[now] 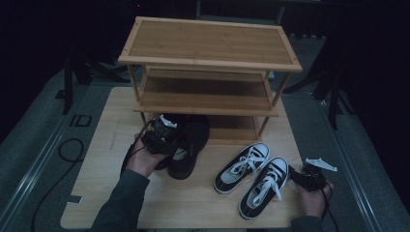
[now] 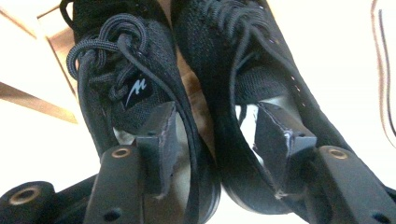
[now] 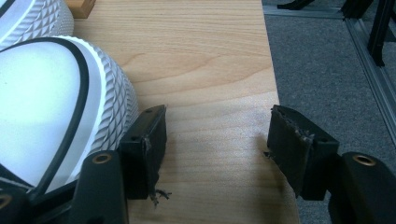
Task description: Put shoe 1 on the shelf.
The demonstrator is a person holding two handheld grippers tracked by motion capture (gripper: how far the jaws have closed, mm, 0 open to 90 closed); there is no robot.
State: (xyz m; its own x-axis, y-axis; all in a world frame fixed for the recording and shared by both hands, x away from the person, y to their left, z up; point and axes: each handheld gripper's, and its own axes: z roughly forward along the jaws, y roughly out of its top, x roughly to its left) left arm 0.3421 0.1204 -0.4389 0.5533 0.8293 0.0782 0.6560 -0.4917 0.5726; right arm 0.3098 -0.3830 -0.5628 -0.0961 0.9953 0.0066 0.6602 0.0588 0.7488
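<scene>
A bamboo shoe rack [image 1: 209, 46] with three shelves stood at the twelve o'clock end of the wooden table [image 1: 96, 174], its top and middle shelves bare. The pair of black sneakers [image 1: 186, 145] lay at about ten o'clock from the table's middle, toes tucked under the lowest shelf and heels still sticking out toward the person. To my eye that pair was roughly placed but might want a further push. The black-and-white canvas shoes [image 1: 251, 176] sat side by side at four o'clock, clear of the rack, so that pair looked like the work left to do.

The left gripper [image 1: 162, 135] hovered over the heels of the black pair. In the left gripper view its jaws stood apart, one pad over each shoe's opening, pressing on nothing. The right gripper [image 1: 302, 176] rested at the three o'clock side of the canvas pair. In the right gripper view its jaws were apart too, bare table between them, with a white rubber toe cap [image 3: 56, 112] just beside one pad.
</scene>
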